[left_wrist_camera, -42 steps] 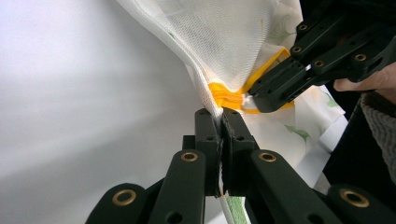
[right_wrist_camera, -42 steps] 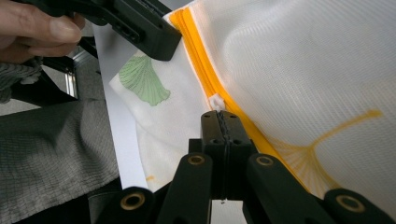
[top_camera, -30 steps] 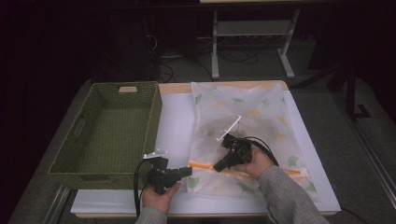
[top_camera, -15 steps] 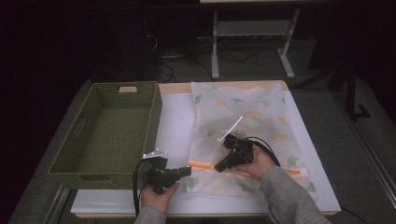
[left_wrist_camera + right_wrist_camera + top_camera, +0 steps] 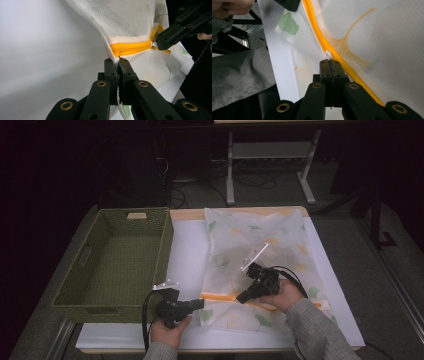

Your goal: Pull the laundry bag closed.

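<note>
Mesh laundry bag (image 5: 260, 255): white, printed with green and yellow leaves; lies flat on the white table (image 5: 187, 250), right of centre.
Zipper (image 5: 220, 297): orange, runs across the bag's near end; white pull tab (image 5: 327, 54) sits on it.
Left gripper (image 5: 118, 65): jaws pressed together, pinching the bag's fabric at the near-left corner, beside the zipper's end.
Right gripper (image 5: 331, 63): jaws clamped fully together at the pull tab; grip on the tab itself cannot be confirmed.
Woven basket (image 5: 117, 262): green, on the left, just beside the bag.
</note>
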A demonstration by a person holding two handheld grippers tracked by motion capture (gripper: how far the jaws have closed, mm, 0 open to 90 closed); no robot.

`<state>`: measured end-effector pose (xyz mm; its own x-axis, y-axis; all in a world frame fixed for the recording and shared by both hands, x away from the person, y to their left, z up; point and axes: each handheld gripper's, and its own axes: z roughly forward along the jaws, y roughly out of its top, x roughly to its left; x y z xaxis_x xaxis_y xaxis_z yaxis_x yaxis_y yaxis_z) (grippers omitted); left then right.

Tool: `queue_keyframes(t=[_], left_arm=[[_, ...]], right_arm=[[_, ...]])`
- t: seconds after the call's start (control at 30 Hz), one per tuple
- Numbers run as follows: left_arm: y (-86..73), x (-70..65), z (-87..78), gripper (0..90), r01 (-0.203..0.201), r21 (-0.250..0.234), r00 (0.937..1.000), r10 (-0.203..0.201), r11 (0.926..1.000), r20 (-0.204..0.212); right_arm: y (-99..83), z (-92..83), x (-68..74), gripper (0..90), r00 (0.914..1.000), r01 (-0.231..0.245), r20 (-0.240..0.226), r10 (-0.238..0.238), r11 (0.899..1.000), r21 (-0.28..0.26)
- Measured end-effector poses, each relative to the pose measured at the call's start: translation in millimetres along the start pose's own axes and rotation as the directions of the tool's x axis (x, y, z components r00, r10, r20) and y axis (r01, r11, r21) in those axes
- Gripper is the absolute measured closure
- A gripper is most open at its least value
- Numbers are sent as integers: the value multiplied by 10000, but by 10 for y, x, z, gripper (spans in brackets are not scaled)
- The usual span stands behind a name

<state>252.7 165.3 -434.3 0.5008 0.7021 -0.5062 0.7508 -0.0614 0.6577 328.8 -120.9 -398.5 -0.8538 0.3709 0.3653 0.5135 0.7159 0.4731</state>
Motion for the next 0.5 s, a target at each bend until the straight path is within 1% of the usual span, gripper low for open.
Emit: queue_keyframes(t=[0.03,0.07,0.2,0.33,0.43,0.5], left_arm=[[-2,2,-1,869,69,-31,10000,-69,10000,10],[-5,4,1,869,98,-44,10000,-98,9999,14],[-11,8,6,869,45,-48,10000,-45,10000,-24],[-18,24,11,869,113,-35,9999,-113,9999,-9],[-17,17,12,869,45,10,9999,-45,10000,-93],[-14,21,11,869,51,8,10000,-51,10000,-64]], right_arm=[[-9,-6,-4,897,10000,-74,-4,74,10000,27],[-20,-14,-13,897,10000,-46,18,46,10000,0],[-65,-59,-37,897,9999,-138,50,138,9999,-9],[-119,-107,-75,897,9996,-221,149,221,9998,-10],[-152,-136,-91,897,9995,-281,172,282,9996,-60],[-179,-150,-101,897,9992,-352,184,353,9994,-59]])
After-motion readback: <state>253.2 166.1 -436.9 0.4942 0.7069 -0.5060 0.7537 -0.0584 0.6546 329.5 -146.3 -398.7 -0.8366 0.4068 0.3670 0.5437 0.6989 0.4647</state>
